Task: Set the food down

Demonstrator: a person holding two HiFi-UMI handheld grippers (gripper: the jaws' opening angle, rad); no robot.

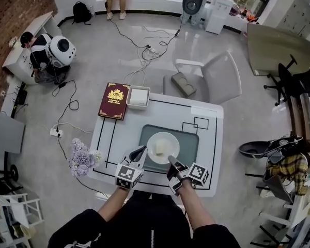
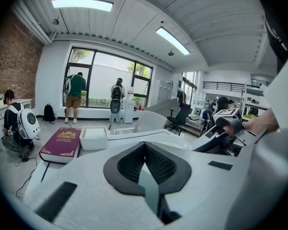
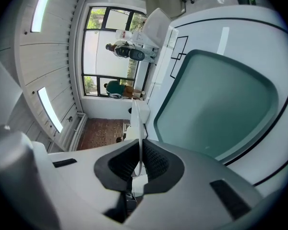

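The right gripper [image 1: 171,161] pinches the plate [image 1: 171,138] at its near rim; the left gripper [image 1: 140,152] is closed, empty. A tilt could slide the food [image 1: 159,148] off.

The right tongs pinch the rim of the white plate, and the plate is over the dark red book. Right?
Not quite. The right tongs do pinch the rim of the white plate, but the plate is over the grey-green mat, not the dark red book, which lies at the far left corner of the table. The head view shows this.
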